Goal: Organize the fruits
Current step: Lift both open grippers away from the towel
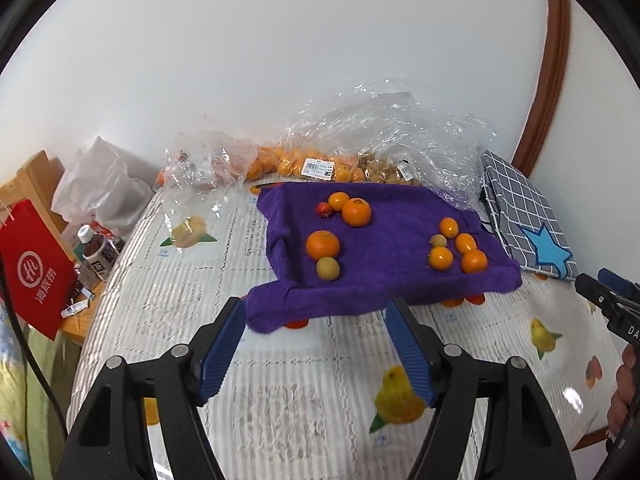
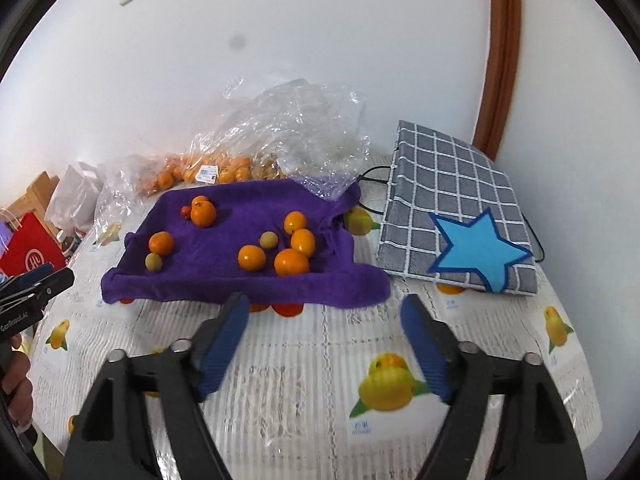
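A purple towel [image 1: 384, 276] [image 2: 240, 280] lies on the table with loose fruit on it. On its left are two big oranges [image 1: 356, 212] [image 2: 203, 213], a small red fruit [image 1: 323, 209] and a pale yellow-green fruit [image 1: 328, 268] [image 2: 153, 261]. On its right is a cluster of small oranges [image 1: 474, 261] [image 2: 291, 263] and another pale fruit [image 1: 439, 241] [image 2: 268, 240]. My left gripper [image 1: 316, 312] is open and empty, just short of the towel's near edge. My right gripper [image 2: 324, 308] is open and empty, near the towel's near right corner.
Clear plastic bags of oranges [image 1: 296, 164] [image 2: 208, 172] and pale fruit [image 1: 384, 172] lie behind the towel by the wall. A grey checked bag with a blue star [image 1: 532, 232] [image 2: 460, 216] lies to the right. A red paper bag [image 1: 32, 272] and bottles [image 1: 98, 252] stand left of the table.
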`<state>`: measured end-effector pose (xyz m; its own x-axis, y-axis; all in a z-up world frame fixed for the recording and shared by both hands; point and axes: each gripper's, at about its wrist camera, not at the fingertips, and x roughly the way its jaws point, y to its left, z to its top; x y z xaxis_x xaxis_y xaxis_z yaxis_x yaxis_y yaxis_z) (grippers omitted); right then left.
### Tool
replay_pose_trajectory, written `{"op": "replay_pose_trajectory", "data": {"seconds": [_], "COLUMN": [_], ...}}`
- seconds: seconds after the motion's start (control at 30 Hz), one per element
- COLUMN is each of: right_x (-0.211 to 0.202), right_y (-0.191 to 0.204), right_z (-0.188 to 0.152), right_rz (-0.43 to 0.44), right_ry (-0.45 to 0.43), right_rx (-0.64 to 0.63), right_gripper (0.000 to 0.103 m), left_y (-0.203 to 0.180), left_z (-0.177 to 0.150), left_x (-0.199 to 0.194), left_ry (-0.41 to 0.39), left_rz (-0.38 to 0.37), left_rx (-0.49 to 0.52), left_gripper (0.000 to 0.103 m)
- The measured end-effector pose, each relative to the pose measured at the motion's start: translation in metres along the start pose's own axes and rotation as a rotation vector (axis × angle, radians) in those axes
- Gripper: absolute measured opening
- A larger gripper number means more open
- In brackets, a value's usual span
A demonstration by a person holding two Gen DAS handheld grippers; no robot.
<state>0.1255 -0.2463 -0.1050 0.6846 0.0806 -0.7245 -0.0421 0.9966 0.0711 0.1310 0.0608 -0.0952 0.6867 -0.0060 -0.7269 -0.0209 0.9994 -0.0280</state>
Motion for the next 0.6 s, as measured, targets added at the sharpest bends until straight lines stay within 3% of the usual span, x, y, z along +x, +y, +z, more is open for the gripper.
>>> {"op": "replay_pose_trajectory", "data": {"seconds": [0.2, 0.6], "right_x": [-0.022, -0.034], "right_y": [0.001, -0.001], "right_z": [-0.015, -0.041], "right_rz": [-0.003, 0.007], "right_ry": [-0.056, -0.052], "right_rx": [-0.006, 0.003], "right_gripper": [0.094, 0.094], "left_y": [-0.006, -0.011], "left_z": [-0.013, -0.024], "left_x": [-0.016, -0.028], "left_ry": [-0.024, -0.038], "left_rz": [0.042, 0.041], "left_rx": [0.026, 0.031], "left_gripper": [0.080, 0.081]}}
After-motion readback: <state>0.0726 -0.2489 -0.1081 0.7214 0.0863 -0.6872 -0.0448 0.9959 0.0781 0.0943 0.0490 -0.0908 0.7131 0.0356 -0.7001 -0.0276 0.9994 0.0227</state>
